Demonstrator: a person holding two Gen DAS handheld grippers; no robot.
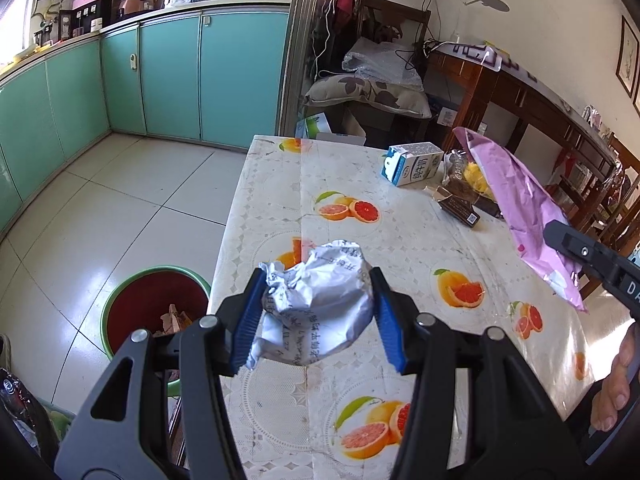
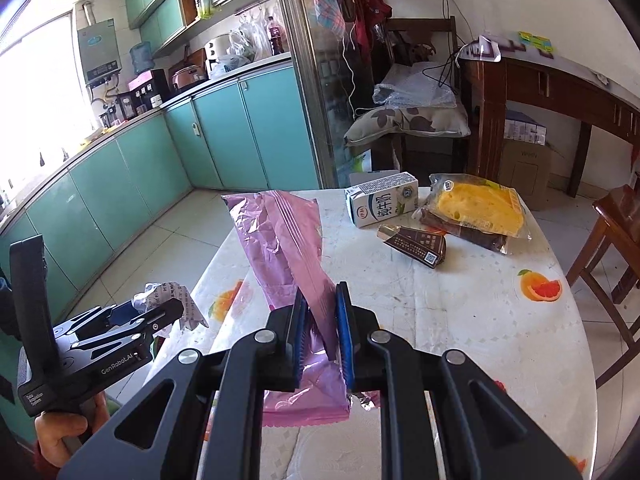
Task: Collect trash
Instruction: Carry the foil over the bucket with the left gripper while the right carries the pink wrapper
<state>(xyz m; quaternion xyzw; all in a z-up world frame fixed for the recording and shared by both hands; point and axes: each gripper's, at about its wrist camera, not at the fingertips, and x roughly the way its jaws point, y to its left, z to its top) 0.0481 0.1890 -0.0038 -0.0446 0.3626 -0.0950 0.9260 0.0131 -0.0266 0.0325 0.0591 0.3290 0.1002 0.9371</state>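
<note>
Crumpled paper (image 1: 316,304) sits pinched between the blue pads of the left gripper (image 1: 316,308), held above the table (image 1: 400,240) near its left edge. The right gripper (image 2: 320,332) is squeezed on a pink wrapper (image 2: 288,248), lifted off the fruit-print cloth. A green bin (image 1: 154,308) with a red inside stands on the tiled floor just beside the table, with scraps in it. Farther back lie a milk carton (image 1: 414,164), a dark box (image 2: 416,246) and a bagged cake (image 2: 476,206). Teal kitchen cupboards (image 1: 172,76) line the wall. The floor between is open. The bin's near rim is hidden behind the left gripper.

Left tool (image 1: 316,312) clamped on paper, right tool (image 2: 322,332) clamped on wrapper
</note>
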